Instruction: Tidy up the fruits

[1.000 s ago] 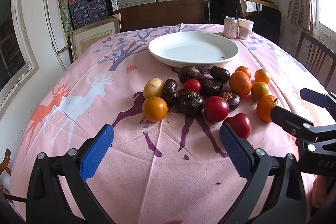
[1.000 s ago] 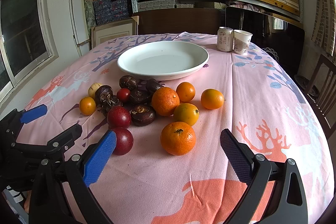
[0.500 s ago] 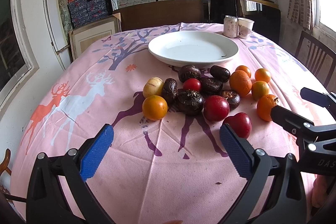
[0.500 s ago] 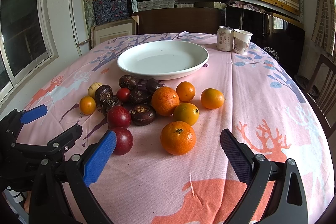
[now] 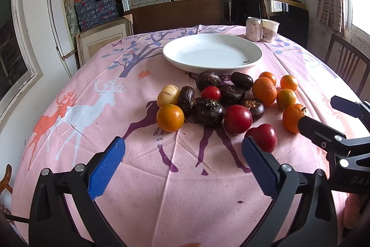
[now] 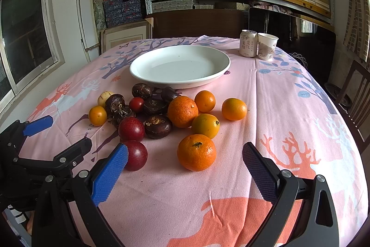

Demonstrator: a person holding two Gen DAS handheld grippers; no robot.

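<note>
Hovering wide open and empty near the fruit pile point(image 6: 161, 117), both the left claw point(image 5: 182, 161) and right claw point(image 6: 185, 166), apparently just above the tablecloth point(image 6: 289, 108).

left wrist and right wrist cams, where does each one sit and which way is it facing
Left wrist: on the left gripper, low over the near table edge, facing the fruit pile and white plate; its own open blue-padded fingers show, and the right gripper's black finger enters at right.
Right wrist: on the right gripper, to the right of the left one, facing the big orange and the plate; its own open fingers show, and the left gripper sits at far left.
Shared: plate, fruit, can, paper cup, shelves.
</note>
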